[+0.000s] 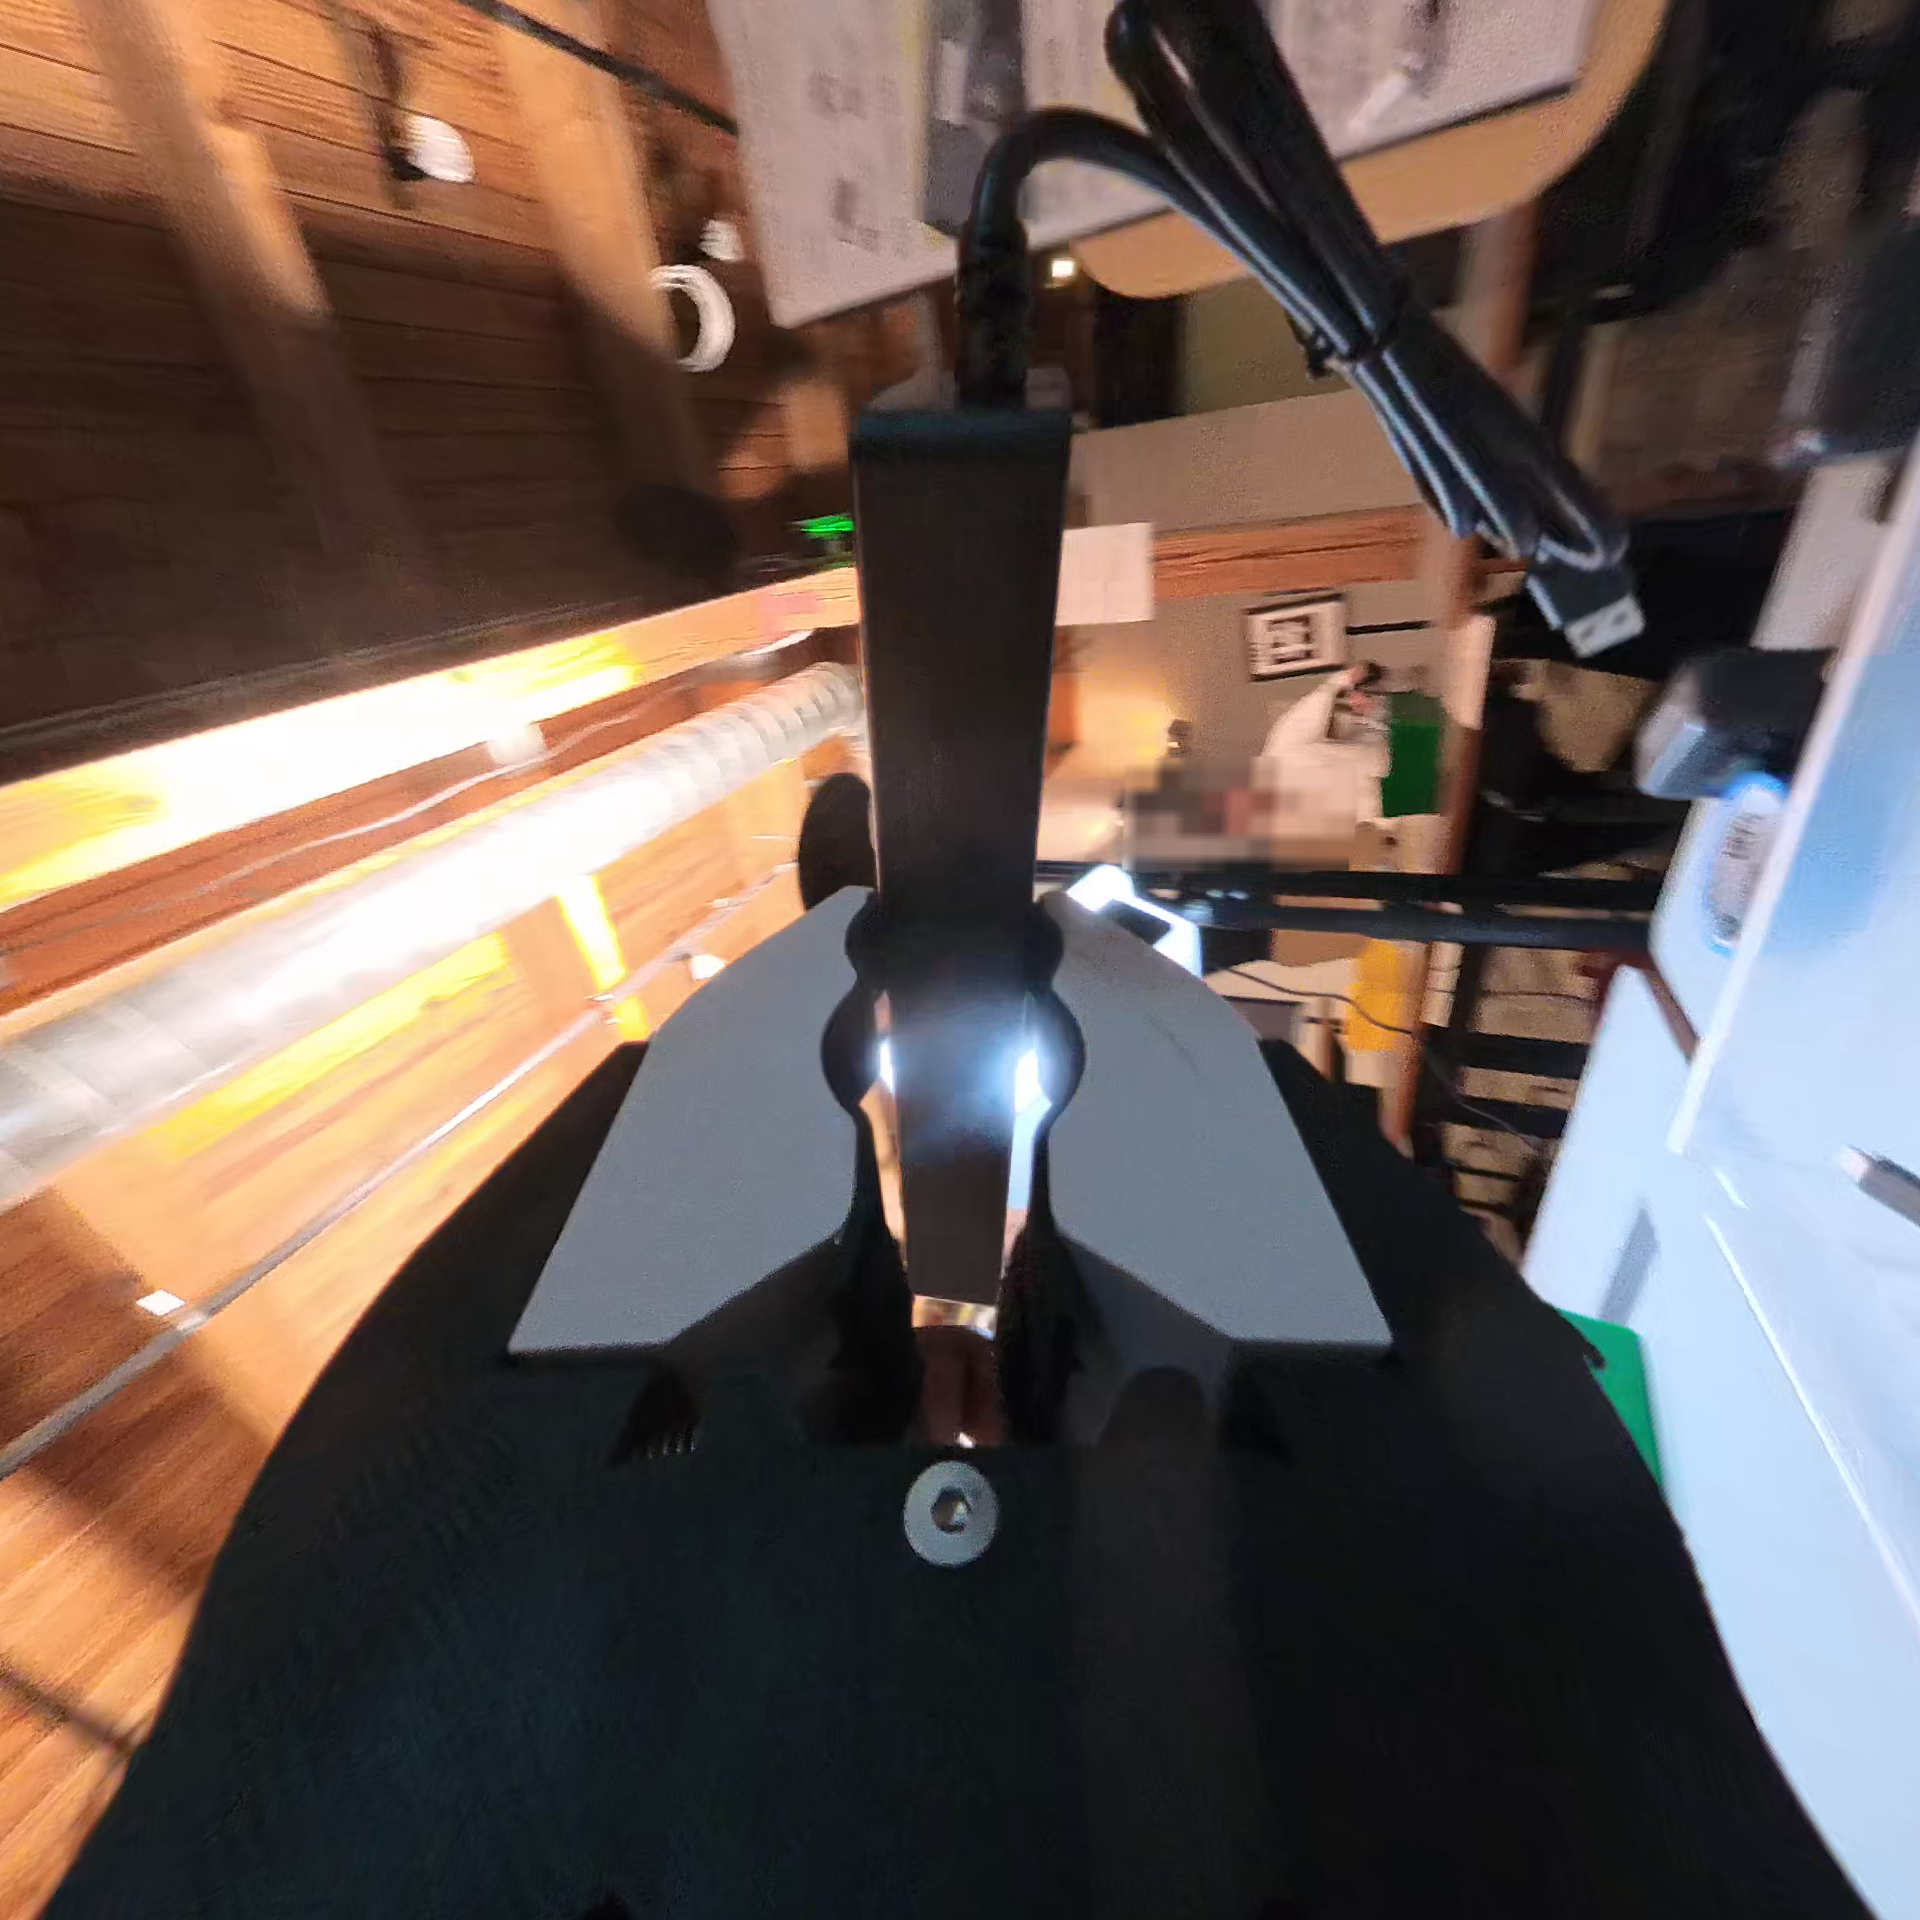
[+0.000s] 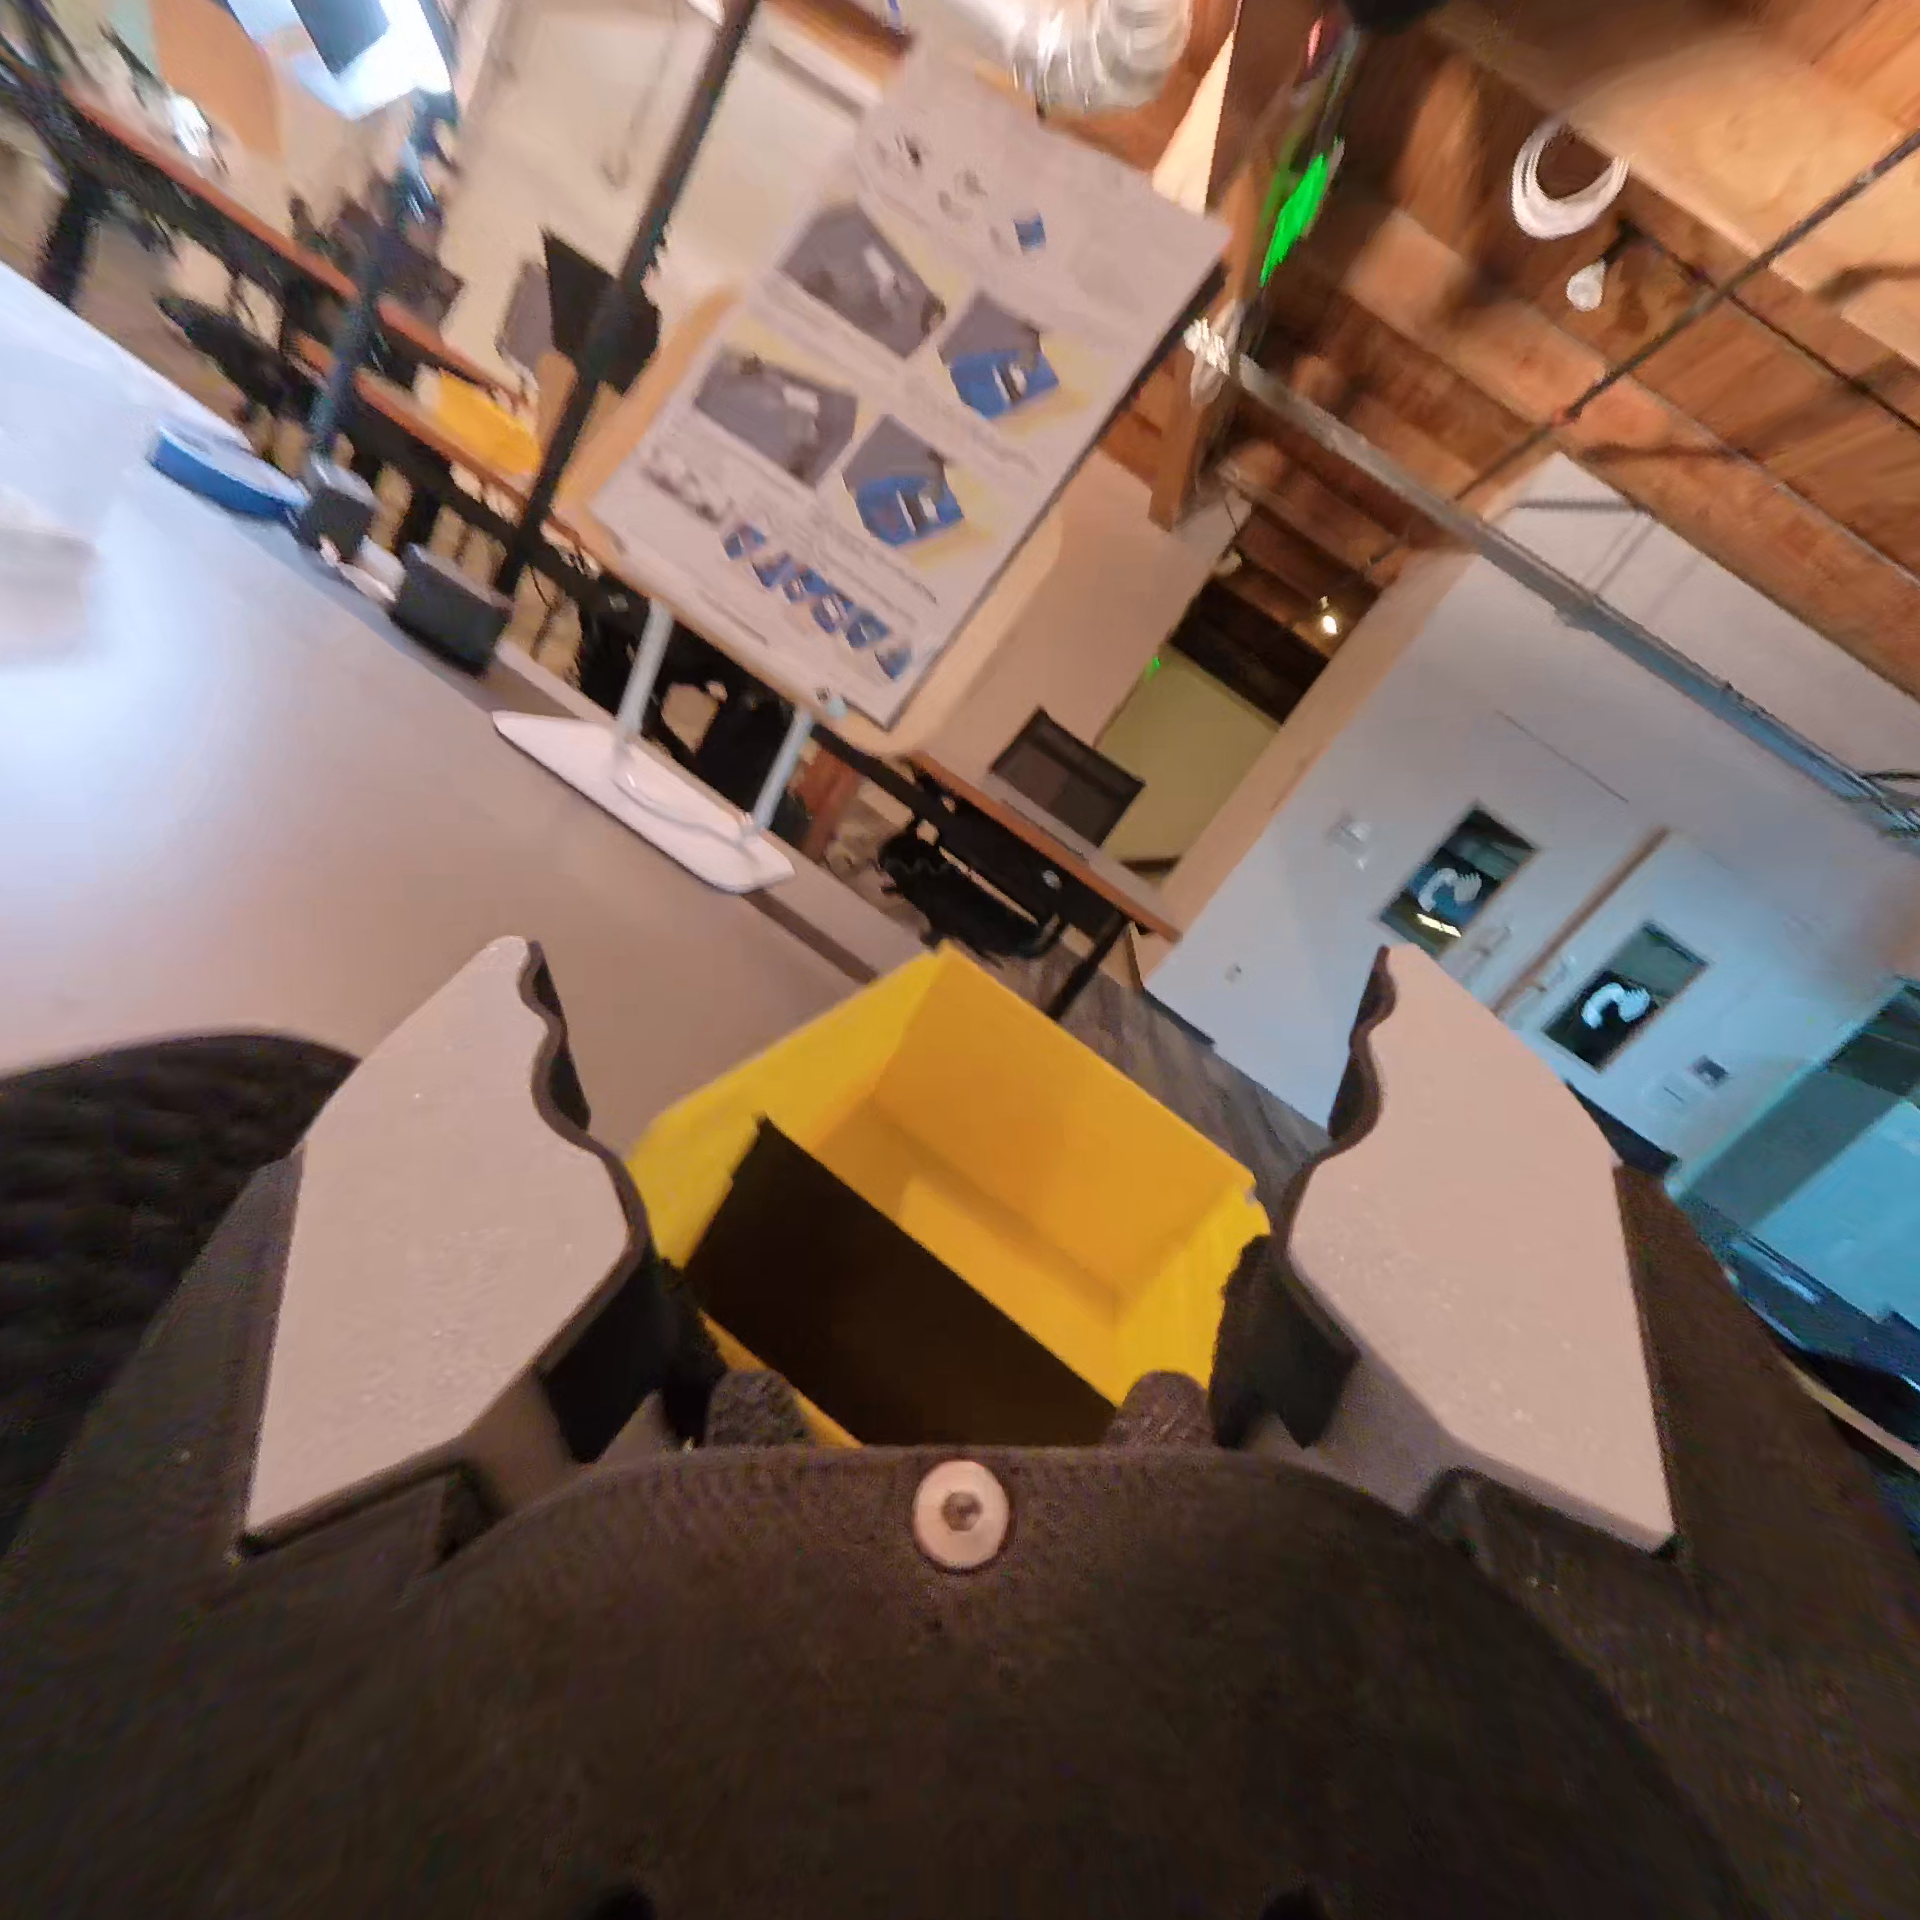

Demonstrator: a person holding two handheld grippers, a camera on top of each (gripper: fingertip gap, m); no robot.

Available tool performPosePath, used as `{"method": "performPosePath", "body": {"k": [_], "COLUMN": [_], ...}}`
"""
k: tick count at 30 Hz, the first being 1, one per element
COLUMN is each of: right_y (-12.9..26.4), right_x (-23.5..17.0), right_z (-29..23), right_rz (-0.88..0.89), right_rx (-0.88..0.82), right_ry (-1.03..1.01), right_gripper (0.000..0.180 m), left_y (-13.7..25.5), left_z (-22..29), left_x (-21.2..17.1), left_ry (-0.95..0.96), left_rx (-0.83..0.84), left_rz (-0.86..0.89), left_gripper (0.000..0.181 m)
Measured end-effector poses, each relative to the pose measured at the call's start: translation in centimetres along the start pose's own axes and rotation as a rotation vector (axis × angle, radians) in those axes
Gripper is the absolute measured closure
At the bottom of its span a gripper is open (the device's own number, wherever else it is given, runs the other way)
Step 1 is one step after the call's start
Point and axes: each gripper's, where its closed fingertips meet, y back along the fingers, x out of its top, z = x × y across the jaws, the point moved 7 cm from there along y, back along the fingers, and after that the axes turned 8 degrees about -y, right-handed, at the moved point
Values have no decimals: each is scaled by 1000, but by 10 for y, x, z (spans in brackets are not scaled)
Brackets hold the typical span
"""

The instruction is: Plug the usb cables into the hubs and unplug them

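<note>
In the left wrist view my left gripper [image 1: 956, 914] is shut on a long black USB hub [image 1: 961, 644] and holds it in the air, pointing away from the camera. A black cable [image 1: 1351, 312] leaves the hub's far end, loops in a tied bundle and ends in a loose USB plug [image 1: 1595, 613] hanging at the upper right. In the right wrist view my right gripper [image 2: 961, 1018] is open and empty. Between its fingers I see a yellow bin [image 2: 1039, 1132] with a flat black piece [image 2: 883, 1299] leaning inside it.
A grey table [image 2: 260, 779] stretches left in the right wrist view, with a poster on a white stand [image 2: 894, 416], a blue tape roll [image 2: 218, 468] and a small black box [image 2: 452, 613]. A white surface edge [image 1: 1766, 1143] runs down the right of the left wrist view.
</note>
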Motion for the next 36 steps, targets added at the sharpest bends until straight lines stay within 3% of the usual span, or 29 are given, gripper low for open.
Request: {"method": "performPosePath", "body": {"k": [6, 12, 18, 26, 28, 32, 34, 36], "right_y": [-21, -55, -81, -93, -91, -84, -78, -71], "right_x": [52, 106, 95, 66, 62, 56, 50, 40], "right_z": [-44, -140, -184, -195, -200, -192, -184, -171], "right_rz": [192, 391, 264, -29, -45, -39, -55, -112], "right_rx": [216, 560, 561, 624, 672, 721, 763, 787], "right_ry": [-93, -214, -150, -105, -82, -52, -12, 36], "right_gripper": [85, 91, 95, 103, 118, 119, 121, 121], "left_y": [31, 54, 80, 100, 101, 107, 111, 112], "left_z": [-28, -21, -15, -15, -14, -10, -7, -2], "left_x": [82, 189, 258, 285, 289, 297, 300, 295], "left_ry": [50, 143, 216, 203, 193, 197, 267, 439], "left_rx": [233, 258, 280, 335, 332, 341, 261, 81], "left_rz": [17, 207, 361, 453, 444, 490, 556, 629], "left_gripper": [155, 155, 155, 155, 155, 155, 154, 136]}}
